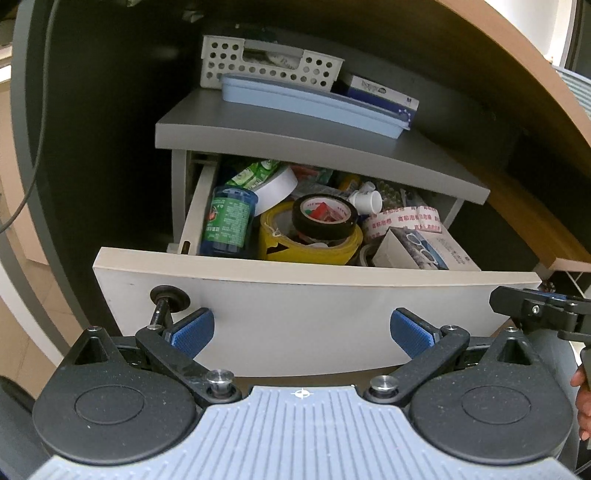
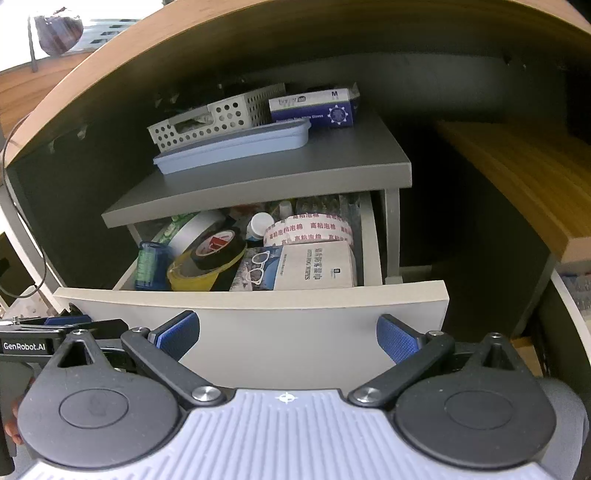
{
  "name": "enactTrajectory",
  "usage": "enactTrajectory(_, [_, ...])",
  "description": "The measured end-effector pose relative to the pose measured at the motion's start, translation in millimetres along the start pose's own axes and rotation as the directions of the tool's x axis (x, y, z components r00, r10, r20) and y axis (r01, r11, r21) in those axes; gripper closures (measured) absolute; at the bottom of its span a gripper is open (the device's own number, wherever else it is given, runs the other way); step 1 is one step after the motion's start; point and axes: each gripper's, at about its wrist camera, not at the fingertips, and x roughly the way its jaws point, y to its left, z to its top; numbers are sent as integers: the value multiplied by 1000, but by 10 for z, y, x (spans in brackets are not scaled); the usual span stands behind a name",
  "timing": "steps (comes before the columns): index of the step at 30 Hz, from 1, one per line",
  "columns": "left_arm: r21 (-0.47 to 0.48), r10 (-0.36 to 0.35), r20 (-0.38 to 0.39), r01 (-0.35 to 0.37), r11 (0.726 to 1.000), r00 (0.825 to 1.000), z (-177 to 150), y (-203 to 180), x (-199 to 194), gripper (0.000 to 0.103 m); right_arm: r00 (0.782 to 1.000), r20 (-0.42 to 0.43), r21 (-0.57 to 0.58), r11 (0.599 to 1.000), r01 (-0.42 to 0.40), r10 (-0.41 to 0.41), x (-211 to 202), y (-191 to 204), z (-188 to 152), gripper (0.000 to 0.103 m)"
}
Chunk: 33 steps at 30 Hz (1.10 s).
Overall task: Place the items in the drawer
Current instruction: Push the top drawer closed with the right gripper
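Note:
The white drawer (image 1: 295, 314) (image 2: 258, 325) of a small grey cabinet stands pulled out under a desk. It is full: a black tape roll (image 1: 325, 218) (image 2: 218, 249) on a yellow tape roll (image 1: 314, 245) (image 2: 192, 277), a green-labelled bottle (image 1: 229, 225) (image 2: 149, 266), a white tape roll (image 1: 275, 188), a printed foam tape roll (image 1: 406, 221) (image 2: 310, 230), a glasses box (image 1: 424, 253) (image 2: 295, 269). My left gripper (image 1: 302, 330) is open and empty, just in front of the drawer front. My right gripper (image 2: 288, 334) is open and empty, also before the drawer front.
On the cabinet top (image 1: 288, 125) (image 2: 277, 173) sit a perforated white basket (image 1: 266, 62) (image 2: 218, 118), a blue tray (image 1: 314, 103) (image 2: 232, 147) and a glove box (image 1: 380, 94) (image 2: 314, 107). The wooden desk top (image 1: 517, 55) (image 2: 295, 22) arches overhead. A black drawer knob (image 1: 170, 295) is at the front's left.

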Motion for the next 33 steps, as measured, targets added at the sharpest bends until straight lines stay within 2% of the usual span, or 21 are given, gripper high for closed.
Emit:
enactTrajectory(6, [12, 4, 8, -4, 1000, 1000, 60, -3, 80, 0, 1000, 19, -29, 1000, 4, -4, 136, -32, 65, 0])
enactTrajectory(16, [3, 50, 33, -50, 999, 998, 168, -23, 291, 0, 1000, 28, -49, 999, 15, -14, 467, -88, 217, 0])
enactTrajectory(33, [-2, 33, 50, -33, 999, 998, 581, 112, 769, 0, 999, 42, -111, 993, 33, -29, 991, -127, 555, 0])
